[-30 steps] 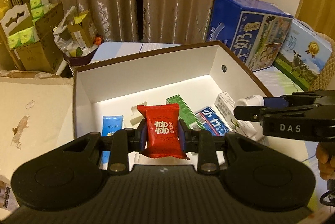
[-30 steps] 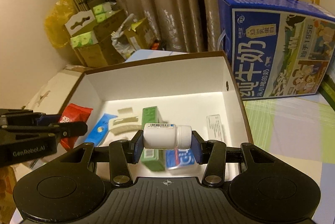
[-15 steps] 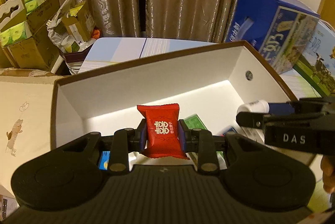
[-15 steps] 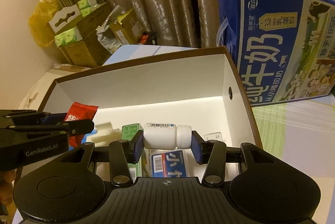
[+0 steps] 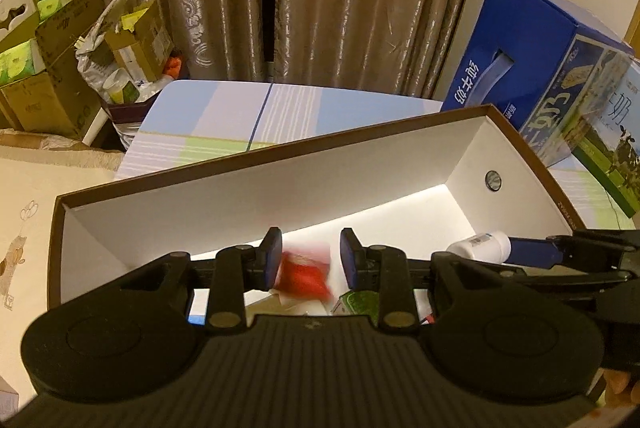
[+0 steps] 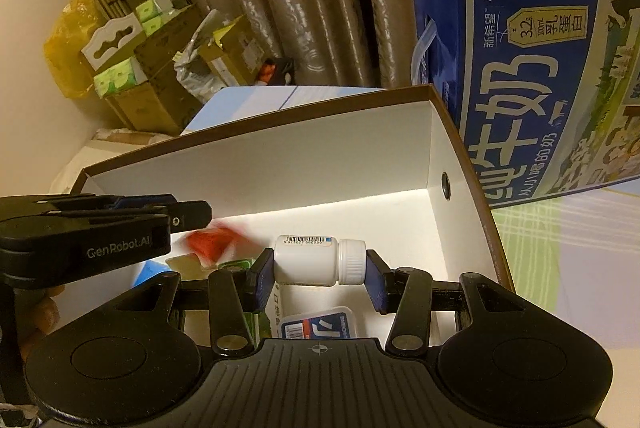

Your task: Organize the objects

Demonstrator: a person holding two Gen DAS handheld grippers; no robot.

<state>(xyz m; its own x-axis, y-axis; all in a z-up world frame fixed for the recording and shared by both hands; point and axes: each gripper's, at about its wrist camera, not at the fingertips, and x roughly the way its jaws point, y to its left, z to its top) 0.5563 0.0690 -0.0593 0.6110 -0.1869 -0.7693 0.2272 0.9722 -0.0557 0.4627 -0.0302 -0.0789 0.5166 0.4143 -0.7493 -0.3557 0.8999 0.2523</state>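
Clearly the left gripper (image 5: 308,260) has its jaws spread, and the red packet (image 5: 305,274) is a blur in the gap between them at lower centre of the left wrist view, loose and apparently dropping into the open box (image 5: 280,187), where organized items collect. At centre of the right wrist view, the right gripper (image 6: 318,268) clenches the white bottle (image 6: 318,260) lying sideways, cap rightward, poised over the box floor for likely release.
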